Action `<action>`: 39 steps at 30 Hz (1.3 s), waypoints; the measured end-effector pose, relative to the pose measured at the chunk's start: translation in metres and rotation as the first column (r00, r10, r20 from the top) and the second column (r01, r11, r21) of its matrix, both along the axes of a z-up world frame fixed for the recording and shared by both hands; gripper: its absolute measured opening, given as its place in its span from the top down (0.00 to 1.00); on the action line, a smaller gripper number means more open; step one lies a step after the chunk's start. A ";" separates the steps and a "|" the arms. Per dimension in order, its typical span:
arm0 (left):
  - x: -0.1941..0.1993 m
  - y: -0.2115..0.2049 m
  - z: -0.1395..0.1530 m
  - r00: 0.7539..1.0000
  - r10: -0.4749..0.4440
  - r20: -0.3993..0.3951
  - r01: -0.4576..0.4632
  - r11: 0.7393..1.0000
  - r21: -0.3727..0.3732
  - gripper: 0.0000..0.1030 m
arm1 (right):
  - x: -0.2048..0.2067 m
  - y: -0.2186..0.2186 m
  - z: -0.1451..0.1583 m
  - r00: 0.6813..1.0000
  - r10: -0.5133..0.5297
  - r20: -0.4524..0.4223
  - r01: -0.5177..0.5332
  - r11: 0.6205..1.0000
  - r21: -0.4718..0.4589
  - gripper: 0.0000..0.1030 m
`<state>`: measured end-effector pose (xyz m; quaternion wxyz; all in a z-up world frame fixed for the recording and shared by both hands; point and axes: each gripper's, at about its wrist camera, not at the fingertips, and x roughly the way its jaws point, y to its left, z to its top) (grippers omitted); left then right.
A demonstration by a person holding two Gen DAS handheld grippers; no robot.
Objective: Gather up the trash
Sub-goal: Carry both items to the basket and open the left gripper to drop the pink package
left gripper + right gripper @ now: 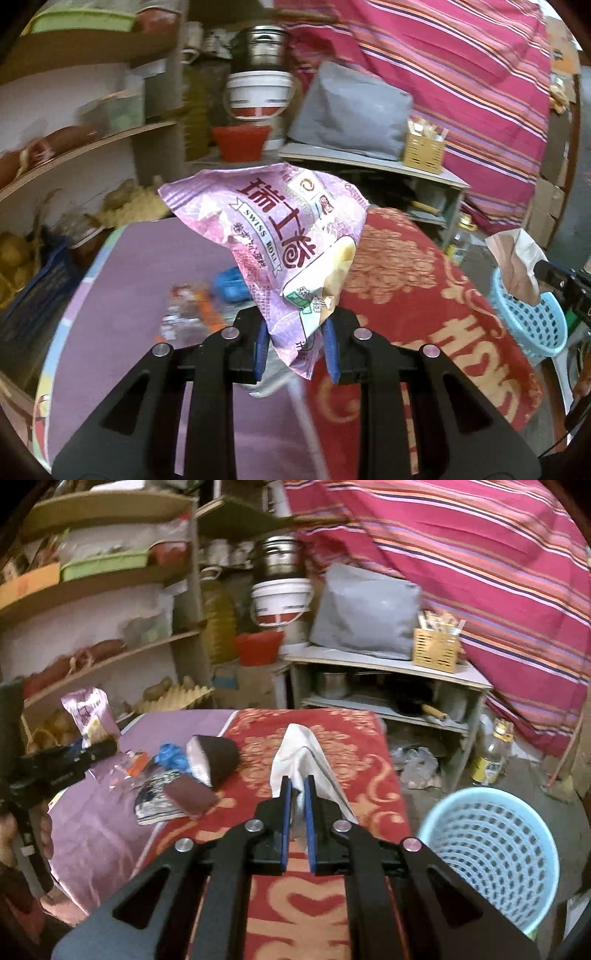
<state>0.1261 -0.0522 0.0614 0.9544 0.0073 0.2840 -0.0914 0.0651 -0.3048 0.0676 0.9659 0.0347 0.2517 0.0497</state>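
Note:
My left gripper (293, 334) is shut on the lower corner of a purple Swiss-roll snack bag (280, 236), which stands up above the bed. In the right wrist view the same bag (88, 710) shows at the far left, over the left gripper (105, 747). My right gripper (298, 781) is shut on a crumpled white-and-brown paper wrapper (301, 749), held above the red patterned blanket (332, 738). A light blue mesh basket (487, 853) stands at the lower right beside the bed. From the left wrist view, that basket (532, 317) and the wrapper (517, 258) sit at the right edge.
More litter lies on the purple sheet (96, 812): a blue crumpled bag (171, 757), an orange-and-clear wrapper (136, 764), a dark brown-and-white packet (214, 758) and a maroon flat packet (188, 795). Shelves (110, 657), a low cabinet (388, 672) and a bottle (493, 753) ring the bed.

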 end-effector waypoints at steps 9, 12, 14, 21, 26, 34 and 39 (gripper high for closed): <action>0.008 -0.091 -0.006 0.989 -0.144 -0.031 0.144 0.990 -0.008 0.78 | -0.027 -0.091 -0.006 0.987 -0.158 -0.008 0.158 0.987 0.040 0.93; 0.009 -0.125 -0.010 0.979 -0.197 -0.045 0.197 0.980 -0.004 0.78 | -0.037 -0.122 -0.010 0.978 -0.210 -0.014 0.211 0.976 0.061 0.93; 0.008 -0.155 -0.014 0.969 -0.241 -0.055 0.241 0.970 0.001 0.78 | -0.043 -0.142 -0.014 0.970 -0.242 -0.024 0.243 0.967 0.074 0.93; 0.004 -0.241 -0.035 0.925 -0.367 -0.096 0.369 0.930 0.002 0.78 | -0.053 -0.198 -0.029 0.946 -0.317 -0.069 0.323 0.937 0.130 0.93; 0.003 -0.292 -0.046 0.892 -0.436 -0.123 0.439 0.898 -0.002 0.78 | -0.056 -0.220 -0.040 0.938 -0.335 -0.091 0.346 0.927 0.148 0.93; -0.002 -0.343 -0.062 0.852 -0.501 -0.151 0.502 0.864 -0.029 0.78 | -0.061 -0.241 -0.049 0.924 -0.367 -0.104 0.380 0.911 0.159 0.93; 0.005 -0.353 -0.078 0.843 -0.500 -0.199 0.507 0.862 -0.016 0.71 | -0.064 -0.251 -0.052 0.915 -0.389 -0.109 0.402 0.900 0.167 0.93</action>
